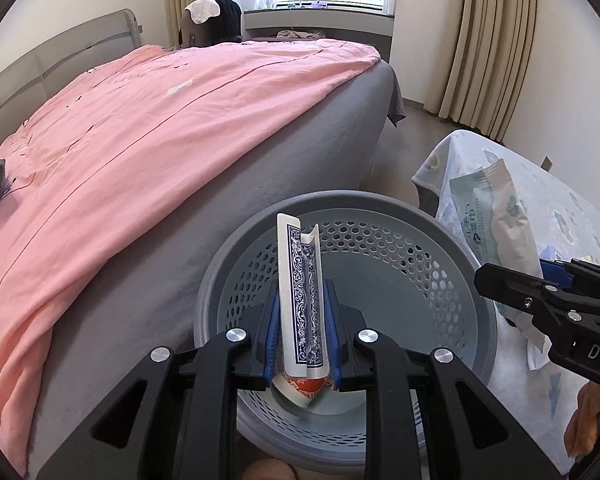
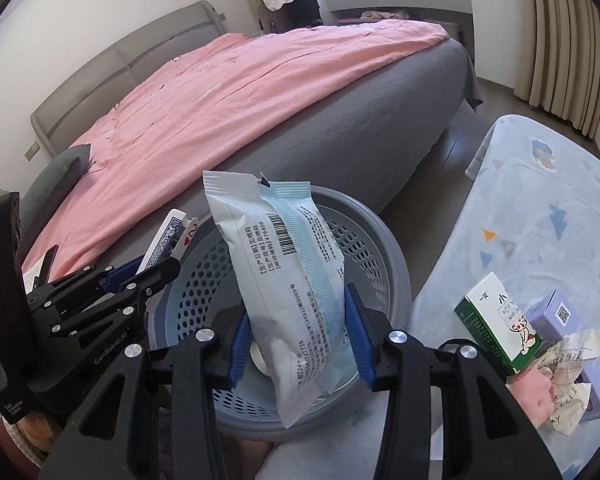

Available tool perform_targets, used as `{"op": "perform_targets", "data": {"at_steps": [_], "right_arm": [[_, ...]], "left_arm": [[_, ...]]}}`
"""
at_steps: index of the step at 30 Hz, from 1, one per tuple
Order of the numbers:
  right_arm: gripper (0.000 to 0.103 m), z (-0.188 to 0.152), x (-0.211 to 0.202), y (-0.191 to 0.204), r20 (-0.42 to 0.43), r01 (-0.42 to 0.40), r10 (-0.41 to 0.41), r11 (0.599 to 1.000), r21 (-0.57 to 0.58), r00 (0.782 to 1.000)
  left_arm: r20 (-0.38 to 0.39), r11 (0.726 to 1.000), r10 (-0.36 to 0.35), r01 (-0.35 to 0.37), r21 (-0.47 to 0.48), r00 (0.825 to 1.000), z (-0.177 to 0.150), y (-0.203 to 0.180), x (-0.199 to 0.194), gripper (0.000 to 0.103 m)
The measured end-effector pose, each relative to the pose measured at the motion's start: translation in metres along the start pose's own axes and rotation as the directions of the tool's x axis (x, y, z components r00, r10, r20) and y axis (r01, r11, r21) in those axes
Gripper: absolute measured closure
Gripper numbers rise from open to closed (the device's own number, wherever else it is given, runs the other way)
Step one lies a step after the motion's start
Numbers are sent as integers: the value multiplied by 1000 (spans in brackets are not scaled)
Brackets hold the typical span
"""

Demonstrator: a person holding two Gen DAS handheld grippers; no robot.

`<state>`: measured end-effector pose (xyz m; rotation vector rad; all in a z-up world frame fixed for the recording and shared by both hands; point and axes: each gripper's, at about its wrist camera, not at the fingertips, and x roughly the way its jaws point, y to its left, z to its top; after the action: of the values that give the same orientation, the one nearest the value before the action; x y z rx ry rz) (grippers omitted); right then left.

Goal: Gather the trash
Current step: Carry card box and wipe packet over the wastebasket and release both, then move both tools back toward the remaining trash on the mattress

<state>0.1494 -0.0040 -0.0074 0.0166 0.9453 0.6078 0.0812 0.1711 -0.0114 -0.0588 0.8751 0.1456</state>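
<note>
Left hand-held gripper (image 1: 302, 322) pinching playing cards (image 1: 302, 300), right hand-held gripper (image 2: 298, 334) clamping wipes packet (image 2: 288, 292)

Left gripper (image 2: 156, 276) body: "GenRobot.AI". Right gripper (image 1: 484, 280) body: "DAS", cut off. Wipes pack (image 2: 288, 280): "476400", "24个月". Card (image 2: 190, 236): red "2" with heart. Green box (image 2: 496, 320): "小".

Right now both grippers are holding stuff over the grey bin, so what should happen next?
Probably open both and let go. The left hand-held gripper pinches a bent blue-backed playing card, and the right hand-held gripper holds a pale blue plastic wipes packet. Both hang above the round grey perforated bin, so they should drop inside.
</note>
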Motion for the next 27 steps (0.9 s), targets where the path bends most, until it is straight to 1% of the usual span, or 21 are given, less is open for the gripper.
{"op": "perform_targets", "data": {"at_steps": [1, 2, 3, 4, 5, 6, 10, 11, 13, 15, 16, 19, 21, 24, 27], "right_arm": [[59, 0, 1, 1, 0, 4, -4, 1000, -5, 1000], [57, 0, 2, 2, -1, 5, -5, 1000, -11, 1000], [50, 0, 2, 2, 1, 9, -9, 1000, -14, 1000], [43, 0, 1, 2, 8, 15, -14, 1000, -16, 1000], [40, 0, 1, 2, 14, 17, -17, 1000, -16, 1000], [40, -1, 1, 2, 18, 19, -19, 1000, -16, 1000], [40, -1, 0, -2, 23, 28, -28, 1000, -1, 999], [40, -1, 0, -2, 23, 30, -30, 1000, 2, 999], [40, -2, 0, -2, 23, 32, -32, 999, 4, 999], [40, -2, 0, -1, 25, 38, -38, 999, 1, 999], [40, -2, 0, -1, 27, 41, -41, 999, -1, 999], [40, -4, -2, 0, 34, 53, -53, 999, -7, 998], [39, -4, -2, 0, 34, 60, -60, 998, -7, 998], [39, -5, -2, -2, 34, 63, -63, 998, 0, 997], [37, -6, -5, -4, 40, 69, -70, 998, 7, 997]], "left_arm": [[0, 1000, 4, -4, -2, 1000, 0, 2, 1, 83], [0, 1000, 7, -7, -4, 1000, 0, 3, 1, 80], [2, 1000, 9, -9, -7, 1000, 0, 4, 0, 71], [4, 1000, 12, -12, -10, 1000, -1, 5, -1, 66], [8, 1000, 16, -16, -12, 1000, 0, 6, -1, 56], [11, 1000, 18, -18, -14, 1000, 0, 7, -2, 54], [6, 999, 33, -33, -21, 999, -1, 9, -1, 54], [5, 999, 38, -38, -24, 999, -1, 10, -1, 52], [10, 998, 47, -47, -29, 999, -1, 11, -2, 46], [20, 998, 58, -57, -34, 998, -1, 13, -3, 36], [25, 997, 64, -63, -37, 998, 0, 13, -4, 34], [29, 997, 65, -64, -46, 997, 0, 16, -5, 32], [33, 997, 65, -64, -51, 997, 0, 17, -5, 27], [42, 997, 64, -62, -53, 997, 0, 17, -8, 25], [46, 997, 58, -55, -54, 997, 0, 16, -9, 24]]}}
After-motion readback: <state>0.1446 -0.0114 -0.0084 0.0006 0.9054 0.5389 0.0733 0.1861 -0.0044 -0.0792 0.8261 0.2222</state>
